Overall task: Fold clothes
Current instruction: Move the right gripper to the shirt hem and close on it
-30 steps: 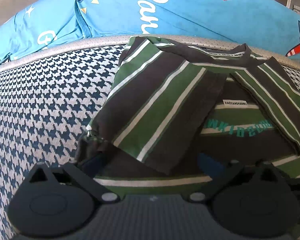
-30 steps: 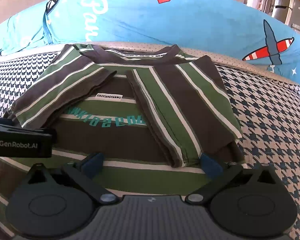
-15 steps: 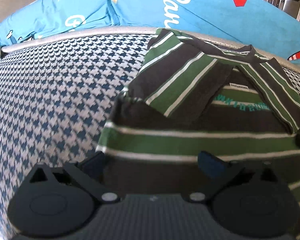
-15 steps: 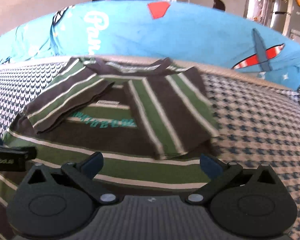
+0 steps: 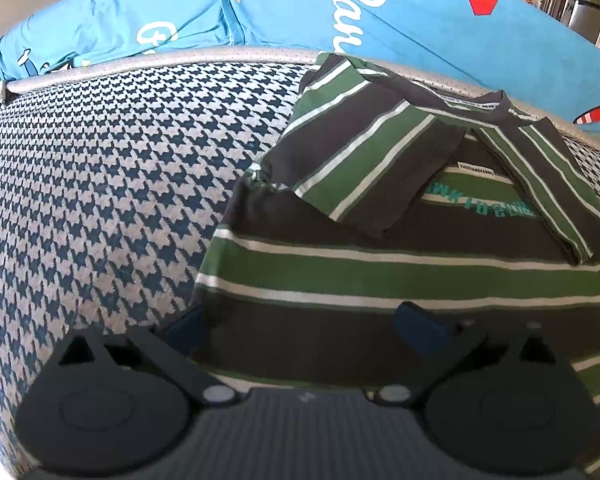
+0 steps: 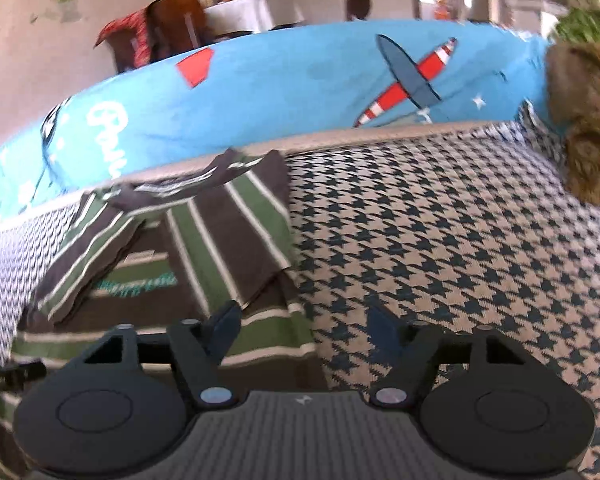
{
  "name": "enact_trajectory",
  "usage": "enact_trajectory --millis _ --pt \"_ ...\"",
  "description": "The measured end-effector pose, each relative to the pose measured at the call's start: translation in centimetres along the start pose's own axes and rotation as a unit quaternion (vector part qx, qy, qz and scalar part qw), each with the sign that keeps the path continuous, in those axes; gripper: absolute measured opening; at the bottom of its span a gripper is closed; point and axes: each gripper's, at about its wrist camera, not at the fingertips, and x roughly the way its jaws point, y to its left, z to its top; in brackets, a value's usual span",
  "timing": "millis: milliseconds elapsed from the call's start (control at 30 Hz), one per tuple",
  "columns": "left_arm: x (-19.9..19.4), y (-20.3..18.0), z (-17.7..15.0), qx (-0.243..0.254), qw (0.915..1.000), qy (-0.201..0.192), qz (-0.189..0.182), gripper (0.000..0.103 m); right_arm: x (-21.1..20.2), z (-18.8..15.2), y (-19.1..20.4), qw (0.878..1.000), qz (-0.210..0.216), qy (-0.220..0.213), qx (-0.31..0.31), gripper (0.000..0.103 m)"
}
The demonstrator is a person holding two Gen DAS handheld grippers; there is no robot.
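The dark grey T-shirt with green and white stripes [image 5: 400, 272] lies flat on the blue-and-white houndstooth bed cover [image 5: 112, 184], both sleeves already folded in over the chest, its collar away from me against the bright blue printed quilt [image 5: 420, 28]. Its long axis runs from that collar back toward my hands, with the hem end nearest me.

My left hand-held gripper [image 5: 304, 326] stands open astride the shirt's left side edge: one finger on the cover, the other over the cloth, nothing pinched.

My right hand-held gripper [image 6: 304, 322] sits at the opposite side edge, its jaws closing, one finger [image 6: 224, 324] over the striped cloth and the other over bare cover; the pads do not yet press anything.

So each hand has its own lower side edge straight ahead, and I judge the coming fold runs away from me, hem toward collar.
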Motion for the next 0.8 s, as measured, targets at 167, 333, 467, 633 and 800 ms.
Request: enact_trajectory --millis 167,333,467,633,800 --pt "-0.1 0.4 0.1 -0.005 1.0000 0.000 -0.002 0.103 1.7 0.8 -1.3 0.997 0.038 0.008 0.067 0.060" --pt "-0.2 0.9 0.3 -0.017 0.9998 0.001 -0.004 0.103 3.4 1.3 -1.8 0.993 0.061 0.013 0.103 0.060" --pt "-0.1 1.1 0.3 -0.019 0.9998 0.005 -0.004 0.103 4.6 1.5 -2.3 0.989 0.068 0.020 0.128 0.060" --pt "0.0 1.0 0.3 -0.014 0.9999 0.007 0.000 0.103 5.8 1.9 -1.7 0.990 0.067 0.023 0.118 0.060" --pt "0.1 0.8 0.4 -0.009 0.9999 0.010 0.003 0.103 6.6 2.1 -0.7 0.992 0.074 0.019 0.099 0.056"
